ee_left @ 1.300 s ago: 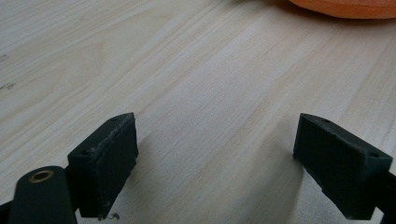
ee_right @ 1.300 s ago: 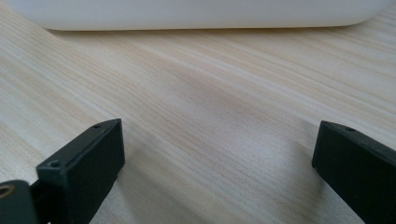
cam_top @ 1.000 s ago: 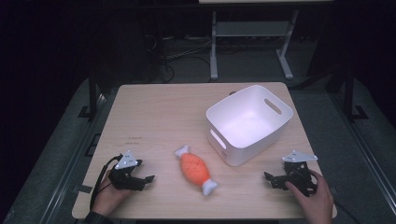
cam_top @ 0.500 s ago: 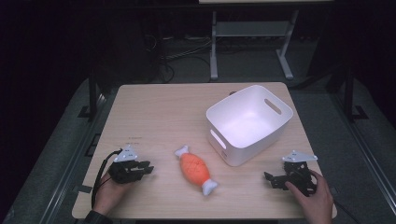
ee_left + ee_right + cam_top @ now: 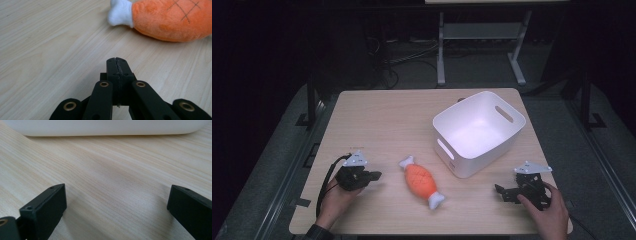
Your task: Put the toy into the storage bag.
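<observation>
An orange plush toy [image 5: 422, 181] with white ends lies on the wooden table [image 5: 382, 120], near the front middle. My left gripper [image 5: 373, 176] is a short way to its left and points at it. Its jaws have just been closing and now meet with nothing between them, as the left gripper view shows [image 5: 117, 67]; the toy [image 5: 170, 18] lies ahead of them. My right gripper [image 5: 500, 191] rests on the table at the front right. It stands open [image 5: 116, 205] over bare wood.
A white plastic tub [image 5: 507, 131] with handle slots stands at the right of the table, just behind my right gripper; its wall [image 5: 105, 127] fills the top of the right gripper view. A metal stand [image 5: 442, 50] is on the floor beyond the table.
The left gripper's jaws have shut on nothing, and that hand has lifted a little and edged toward the toy. The right hand and the toy have kept still.
</observation>
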The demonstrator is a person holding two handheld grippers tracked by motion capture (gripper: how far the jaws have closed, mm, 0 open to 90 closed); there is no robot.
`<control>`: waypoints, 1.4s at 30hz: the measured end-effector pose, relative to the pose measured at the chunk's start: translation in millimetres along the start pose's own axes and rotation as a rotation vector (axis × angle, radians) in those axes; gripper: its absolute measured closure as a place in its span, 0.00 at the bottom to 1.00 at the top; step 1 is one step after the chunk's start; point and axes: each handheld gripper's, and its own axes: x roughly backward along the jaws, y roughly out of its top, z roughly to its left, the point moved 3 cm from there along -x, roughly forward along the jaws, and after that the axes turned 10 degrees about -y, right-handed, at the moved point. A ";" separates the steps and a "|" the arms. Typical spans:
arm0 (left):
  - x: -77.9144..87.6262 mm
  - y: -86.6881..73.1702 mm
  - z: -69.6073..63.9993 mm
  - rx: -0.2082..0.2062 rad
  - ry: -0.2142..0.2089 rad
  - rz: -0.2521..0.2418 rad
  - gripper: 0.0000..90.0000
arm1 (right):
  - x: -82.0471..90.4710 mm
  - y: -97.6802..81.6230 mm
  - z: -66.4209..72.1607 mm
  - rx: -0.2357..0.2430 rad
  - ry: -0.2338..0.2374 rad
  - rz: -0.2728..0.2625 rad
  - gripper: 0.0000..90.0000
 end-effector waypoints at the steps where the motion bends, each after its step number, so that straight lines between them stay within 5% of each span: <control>1: -0.8 1.2 -0.3 0.002 -0.002 0.000 0.99 | 0.0 0.0 0.0 0.000 0.000 0.000 0.02; 42: -65.9 56.5 2.7 -0.047 -0.057 0.053 0.99 | 0.0 0.0 0.0 0.000 -0.001 0.000 0.02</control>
